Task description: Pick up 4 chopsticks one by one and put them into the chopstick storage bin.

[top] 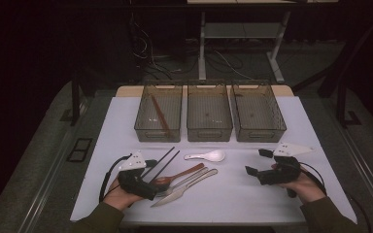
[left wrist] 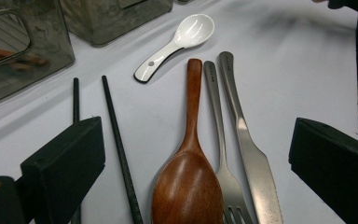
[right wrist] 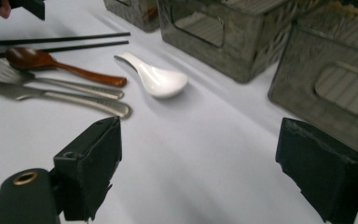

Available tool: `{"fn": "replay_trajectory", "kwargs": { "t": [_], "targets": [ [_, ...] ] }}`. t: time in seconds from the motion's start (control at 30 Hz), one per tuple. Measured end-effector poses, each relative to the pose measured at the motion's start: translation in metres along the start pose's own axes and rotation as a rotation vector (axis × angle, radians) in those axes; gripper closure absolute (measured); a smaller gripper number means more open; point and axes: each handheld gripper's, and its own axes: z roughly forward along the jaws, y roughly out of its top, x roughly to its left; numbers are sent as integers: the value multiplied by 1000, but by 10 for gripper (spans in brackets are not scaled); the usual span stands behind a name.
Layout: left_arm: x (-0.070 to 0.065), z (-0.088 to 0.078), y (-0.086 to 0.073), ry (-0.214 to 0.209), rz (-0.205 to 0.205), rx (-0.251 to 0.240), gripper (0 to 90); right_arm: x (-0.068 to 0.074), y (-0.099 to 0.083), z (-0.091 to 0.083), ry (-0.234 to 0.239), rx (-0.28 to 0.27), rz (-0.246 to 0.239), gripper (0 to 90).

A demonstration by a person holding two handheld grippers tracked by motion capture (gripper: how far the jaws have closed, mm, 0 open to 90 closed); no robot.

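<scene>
The left gripper (top: 148, 180) is hovering, jaws spread and empty, over the cutlery row — wooden spoon (left wrist: 189, 179) lying directly between them, black chopsticks (left wrist: 116, 144) beside one jaw, fork (left wrist: 223, 154) and knife (left wrist: 249, 149) toward the other. Closing squarely on the spoon's neck, clear of the fork touching it, is probably safest. The right gripper (top: 261, 167) is waiting well apart, jaws also spread — empty.

The room is lying in deep darkness while the white table (top: 252, 194) is catching dim overhead light. Soft glare is running along the knife (left wrist: 254, 161) and wooden spoon (left wrist: 189, 184). The near jaws are blurring, and straight edges are bowing slightly.
</scene>
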Motion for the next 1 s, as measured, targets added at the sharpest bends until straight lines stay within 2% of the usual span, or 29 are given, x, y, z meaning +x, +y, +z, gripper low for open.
{"fn": "replay_trajectory", "kwargs": {
  "t": [0.13, 0.33, 0.5, 0.67, 0.83, 0.93, 1.0],
  "targets": [
    [1, 0, 0, 12, 1, 21, 30, 1, -13, -8, -6, -4, 20, 139],
    [2, 0, 0, 23, -5, 26, 39, 3, -28, -14, 1, -1, 24, 139],
    [3, -1, 2, 36, -3, 32, 67, 2, -32, -17, -2, -8, 33, 139],
    [9, -7, 4, 61, -12, 26, 148, 2, -32, -16, -4, -4, 31, 140],
    [19, -16, 3, 85, -29, 10, 269, 3, -31, -15, -1, 3, 21, 139],
    [27, -21, 0, 110, -44, 23, 371, 3, -32, -15, -1, 7, 19, 140],
    [33, -22, -3, 121, -60, 50, 434, 3, -32, -15, -1, 11, 19, 140]
  ]
}}
